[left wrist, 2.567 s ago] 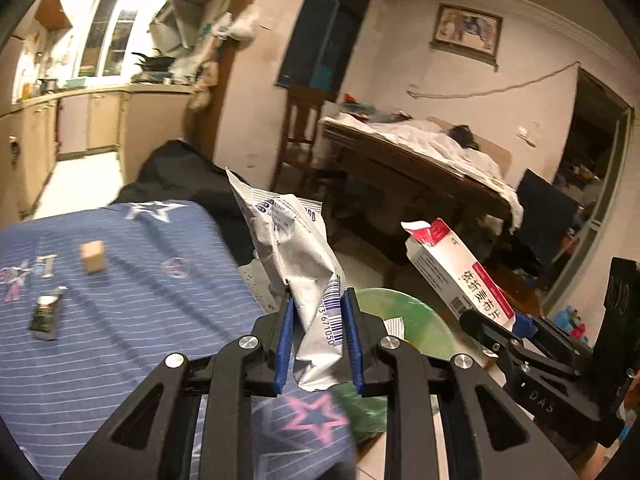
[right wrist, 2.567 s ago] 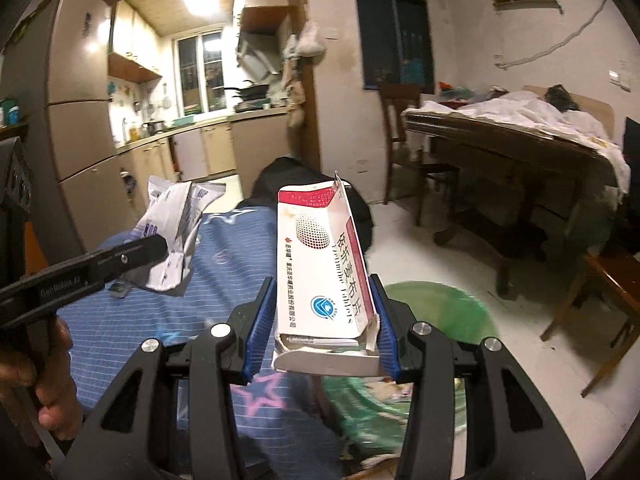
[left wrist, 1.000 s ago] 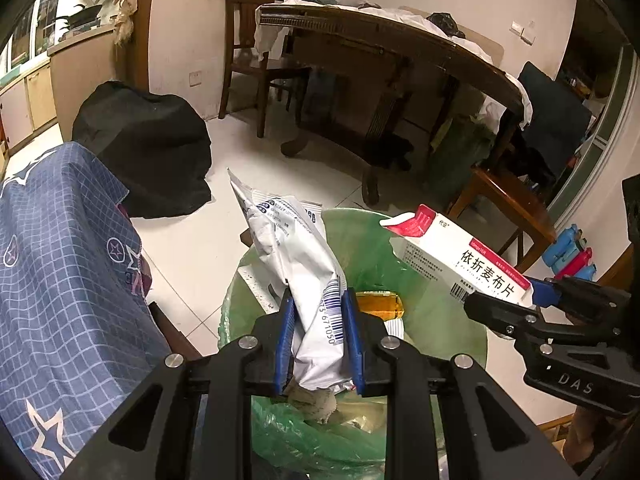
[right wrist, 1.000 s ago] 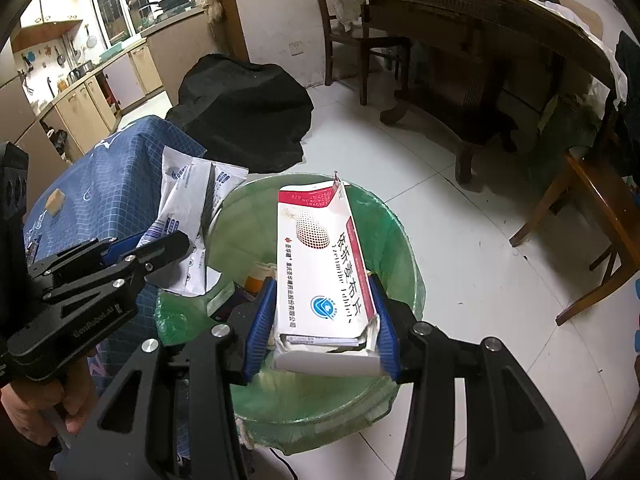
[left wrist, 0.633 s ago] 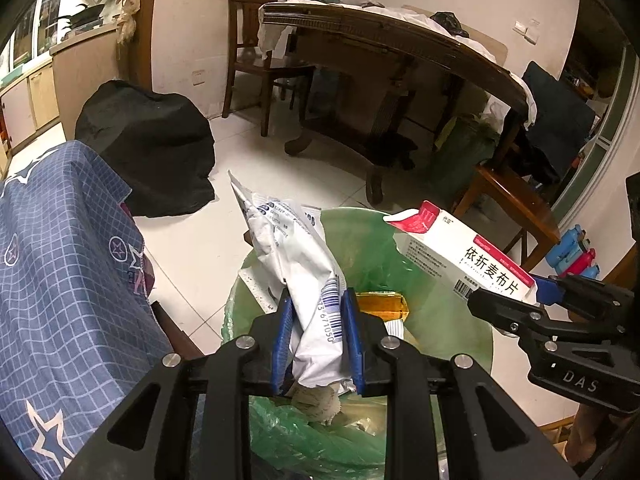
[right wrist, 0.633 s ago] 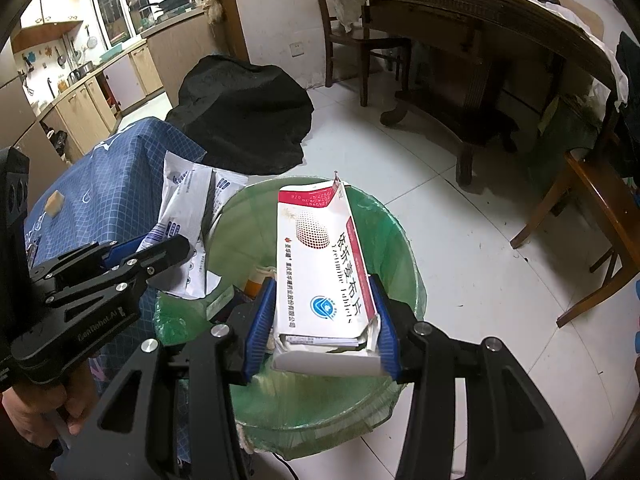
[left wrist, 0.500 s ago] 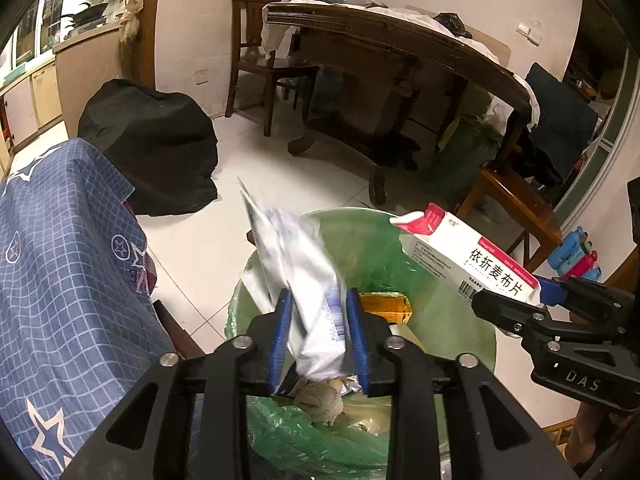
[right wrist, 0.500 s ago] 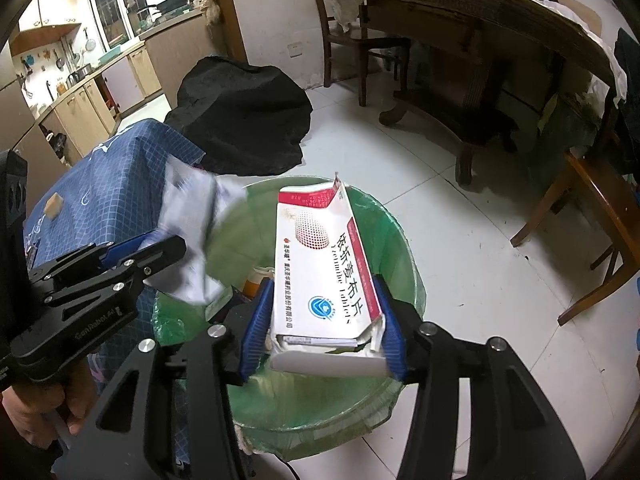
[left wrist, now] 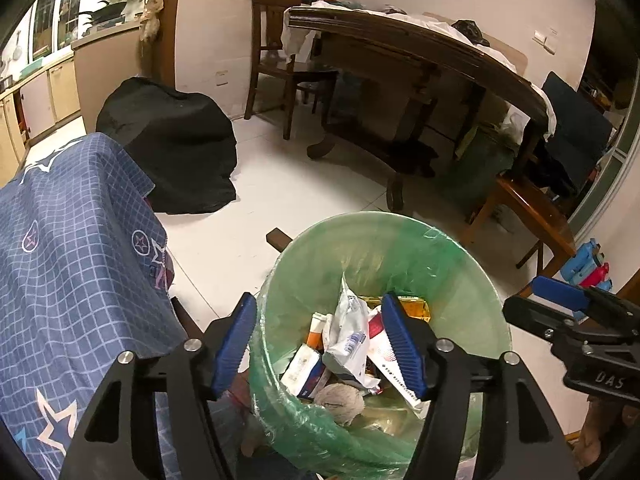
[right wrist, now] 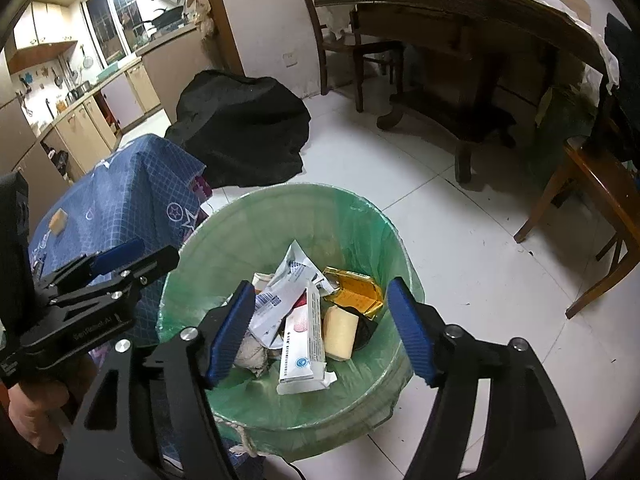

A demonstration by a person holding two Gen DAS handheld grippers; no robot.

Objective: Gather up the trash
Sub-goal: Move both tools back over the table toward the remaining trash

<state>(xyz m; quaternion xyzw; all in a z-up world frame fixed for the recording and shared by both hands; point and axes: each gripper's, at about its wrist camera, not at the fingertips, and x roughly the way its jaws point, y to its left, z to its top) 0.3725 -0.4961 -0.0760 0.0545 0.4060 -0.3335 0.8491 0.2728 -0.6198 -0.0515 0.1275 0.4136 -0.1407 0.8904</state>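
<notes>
1. The left gripper (left wrist: pixel 320 336) hangs over the near-left rim of the green-lined trash bin (left wrist: pixel 460 256); its jaws are opening and nothing sits between the blue pads – only the bin's contents show through the gap.
2. The right gripper (right wrist: pixel 320 328) hangs over the same bin (right wrist: pixel 384 236) from the near side, jaws likewise opening and empty.
3. The white foil wrapper (left wrist: pixel 346 334) lies inside the bin, crumpled and tilted, leaning on the other rubbish near the middle (right wrist: pixel 286 288).
4. The red-and-white medicine box (right wrist: pixel 304 340) lies in the bin too – flat on the heap toward the near wall, its open flap end nearest the camera, just beside a pale yellow block (right wrist: pixel 340 332).
5. A gold packet (right wrist: pixel 356 292) rests toward the far-right wall of the bin, touching the block's far side.
6. A table under a blue star-print cloth (left wrist: pixel 68 248) stands just beside the bin's left rim, with a small tan block (right wrist: pixel 58 220) on it.
7. A black cover (left wrist: pixel 172 148) is heaped on the white tile floor beyond the bin.
8. A hand (right wrist: pixel 28 408) grips the left tool's handle at the lower-left edge of the right wrist view.
</notes>
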